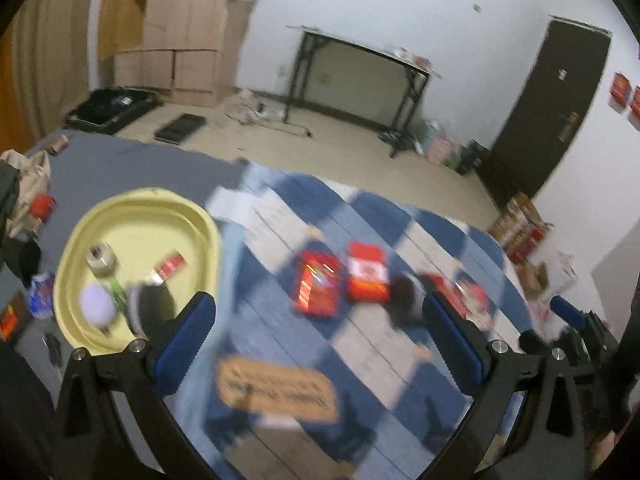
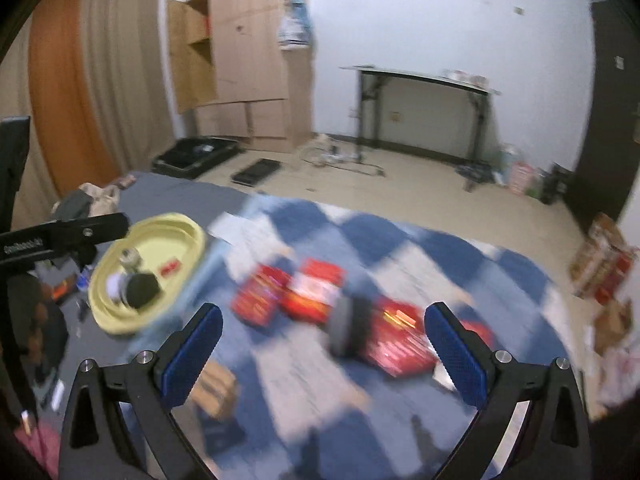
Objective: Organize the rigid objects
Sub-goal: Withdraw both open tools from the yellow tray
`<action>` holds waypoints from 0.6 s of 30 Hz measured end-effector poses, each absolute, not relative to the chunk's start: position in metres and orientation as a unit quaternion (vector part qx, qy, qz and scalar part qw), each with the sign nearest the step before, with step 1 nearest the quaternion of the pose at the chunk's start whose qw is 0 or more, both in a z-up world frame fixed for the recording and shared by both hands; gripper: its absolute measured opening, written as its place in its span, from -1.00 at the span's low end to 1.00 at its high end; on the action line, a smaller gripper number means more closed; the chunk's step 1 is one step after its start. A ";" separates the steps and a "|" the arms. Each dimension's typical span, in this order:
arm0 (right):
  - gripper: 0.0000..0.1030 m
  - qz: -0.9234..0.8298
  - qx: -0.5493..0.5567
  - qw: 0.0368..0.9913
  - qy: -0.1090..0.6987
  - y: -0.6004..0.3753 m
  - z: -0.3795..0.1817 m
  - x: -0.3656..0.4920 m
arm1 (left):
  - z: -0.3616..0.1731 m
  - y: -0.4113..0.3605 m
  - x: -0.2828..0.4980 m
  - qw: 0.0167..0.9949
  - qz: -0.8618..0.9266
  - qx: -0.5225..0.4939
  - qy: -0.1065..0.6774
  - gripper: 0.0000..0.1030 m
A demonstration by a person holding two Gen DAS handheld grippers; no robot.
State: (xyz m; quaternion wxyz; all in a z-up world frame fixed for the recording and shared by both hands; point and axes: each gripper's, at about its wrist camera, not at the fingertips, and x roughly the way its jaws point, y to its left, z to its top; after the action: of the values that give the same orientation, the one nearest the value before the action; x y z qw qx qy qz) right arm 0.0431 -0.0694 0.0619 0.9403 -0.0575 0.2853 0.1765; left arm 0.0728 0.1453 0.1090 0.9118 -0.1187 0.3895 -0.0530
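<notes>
Grippers both released: your left gripper [image 1: 320,344] had its blue pads spread wide with nothing between them, and your right gripper [image 2: 324,354] was the same, jaws wide apart and empty. Both frames were motion-blurred, so small details stayed unreadable.

You had a blue-and-white checkered cloth [image 1: 372,216] covering the near part of the surface, grey beyond it toward the far-left corner. Yellow oval tray [image 1: 200,216] sat at the cloth's left edge, holding a tape roll [image 1: 102,259], a small red box [image 1: 173,264], a white round item [image 1: 96,306] and a dark round item [image 1: 154,306]; a green thing lay between them, too blurred to name.

Out on the cloth's middle, two red boxes [image 1: 320,288] [image 1: 367,276] lay side by side, touching or nearly so, I couldn't tell which. A black-and-grey cylinder [image 2: 352,326] lay on its side just right of them, with another red box [image 2: 400,344] right behind it toward the right edge. A tan cardboard piece [image 1: 276,386] lay near the front edge, under your left gripper's gap.

Clutter sat along the surface's left edge: a beige cloth bundle [image 1: 32,176] and a red-capped bottle [image 1: 40,210].
</notes>
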 end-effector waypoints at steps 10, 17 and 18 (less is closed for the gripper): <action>0.99 0.129 -0.033 0.942 0.309 -0.180 0.033 -0.047 | 0.062 0.102 0.022 0.905 -0.061 -0.081 0.414 1.00; 0.99 0.115 -0.048 0.931 0.344 -0.182 -0.002 -0.028 | 0.046 0.096 0.016 0.905 -0.028 -0.069 0.419 1.00; 0.99 0.115 -0.049 0.931 0.343 -0.182 -0.002 -0.024 | 0.044 0.099 0.018 0.904 -0.024 -0.074 0.420 1.00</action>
State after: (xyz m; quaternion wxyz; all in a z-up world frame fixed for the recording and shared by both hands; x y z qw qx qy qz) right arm -0.0241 -0.1819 -0.0020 0.9311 -0.0489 0.3429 0.1146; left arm 0.0183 0.0987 0.0440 0.9044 -0.0740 0.4196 -0.0243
